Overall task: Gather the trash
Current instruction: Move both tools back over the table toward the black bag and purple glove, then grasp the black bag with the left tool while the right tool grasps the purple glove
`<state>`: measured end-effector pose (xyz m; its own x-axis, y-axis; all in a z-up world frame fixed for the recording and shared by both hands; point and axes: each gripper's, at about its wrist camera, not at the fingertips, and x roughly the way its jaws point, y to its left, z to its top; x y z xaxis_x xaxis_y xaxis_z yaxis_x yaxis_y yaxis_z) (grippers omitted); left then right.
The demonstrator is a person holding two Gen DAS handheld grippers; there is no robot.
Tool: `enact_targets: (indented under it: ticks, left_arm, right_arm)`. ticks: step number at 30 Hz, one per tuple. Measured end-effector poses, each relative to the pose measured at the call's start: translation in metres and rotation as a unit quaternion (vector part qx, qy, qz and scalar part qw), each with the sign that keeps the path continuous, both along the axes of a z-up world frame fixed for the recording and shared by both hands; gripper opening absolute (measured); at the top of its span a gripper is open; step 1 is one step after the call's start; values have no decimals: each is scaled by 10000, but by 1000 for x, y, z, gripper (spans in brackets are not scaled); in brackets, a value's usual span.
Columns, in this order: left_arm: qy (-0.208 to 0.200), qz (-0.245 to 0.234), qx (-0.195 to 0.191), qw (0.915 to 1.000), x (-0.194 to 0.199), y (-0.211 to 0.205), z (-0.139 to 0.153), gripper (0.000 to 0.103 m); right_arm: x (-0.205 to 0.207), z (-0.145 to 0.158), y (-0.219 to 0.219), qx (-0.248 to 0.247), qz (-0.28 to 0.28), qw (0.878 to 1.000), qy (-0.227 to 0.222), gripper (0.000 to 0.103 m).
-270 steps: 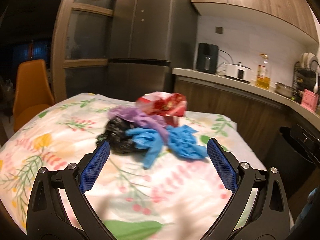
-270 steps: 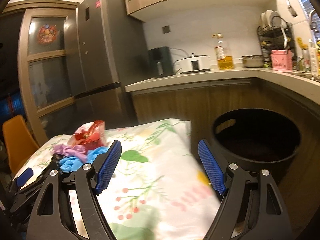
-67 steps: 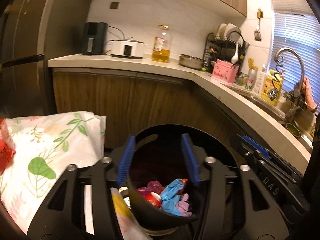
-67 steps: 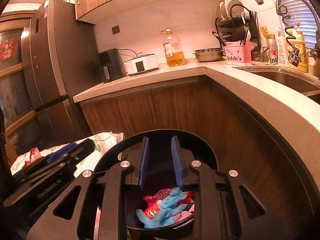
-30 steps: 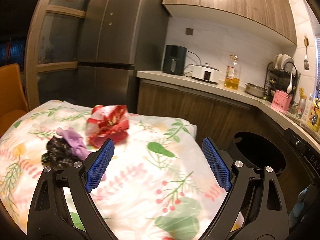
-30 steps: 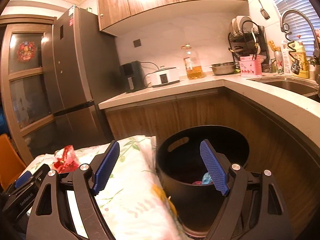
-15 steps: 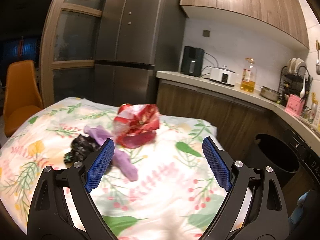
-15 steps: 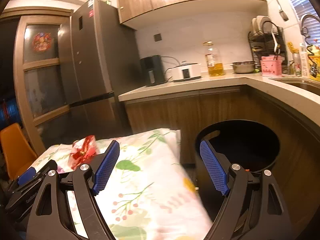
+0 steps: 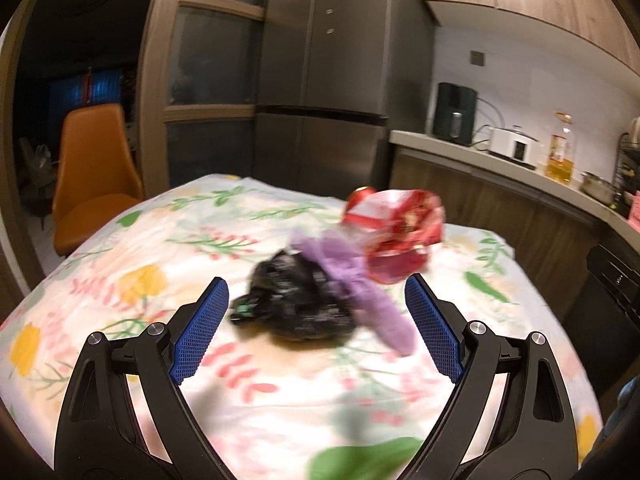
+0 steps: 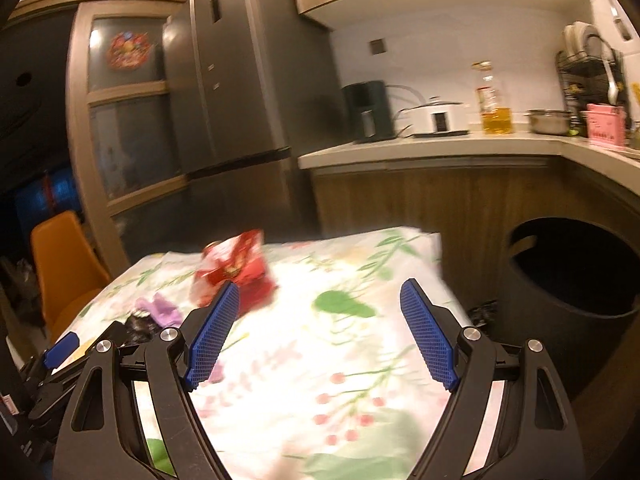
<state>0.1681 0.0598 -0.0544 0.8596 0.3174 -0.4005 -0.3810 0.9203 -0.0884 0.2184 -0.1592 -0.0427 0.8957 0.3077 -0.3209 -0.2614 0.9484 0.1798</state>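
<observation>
On the floral tablecloth (image 9: 120, 256) lie a crumpled black bag (image 9: 294, 300), a purple glove (image 9: 360, 288) and a red wrapper (image 9: 396, 232), bunched together. My left gripper (image 9: 316, 328) is open, its blue pads just short of the black bag and either side of it. My right gripper (image 10: 320, 336) is open and empty over the table's right part; the red wrapper (image 10: 236, 268) sits ahead of its left pad, with the purple glove (image 10: 158, 308) further left. The black bin (image 10: 572, 280) stands off the table's right end. The left gripper (image 10: 64, 348) shows at the lower left of the right wrist view.
An orange chair (image 9: 94, 176) stands left of the table. A tall fridge (image 9: 320, 80) is behind it. The counter (image 10: 440, 148) carries a coffee maker, a white cooker and an oil bottle (image 10: 494, 104). A small dark thing lies on the floor by the bin.
Both grippers swung left from the bin toward the trash pile and came nearer to it. The black bag now sits between the left gripper's pads. Both stayed open.
</observation>
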Motion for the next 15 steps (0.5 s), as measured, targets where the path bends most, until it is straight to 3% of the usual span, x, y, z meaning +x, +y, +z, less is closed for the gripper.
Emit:
enact_targets:
  ticks: [11,15]
  left_arm:
    - [414,-43,-446,9981,29,43,-20,86]
    - [642,-158,-495,9966,45,47,-26,72]
  right_arm:
    - [15,-12,68,-325,563,9979,26,80]
    - [23,-16,84,-416,634,9971,94,80]
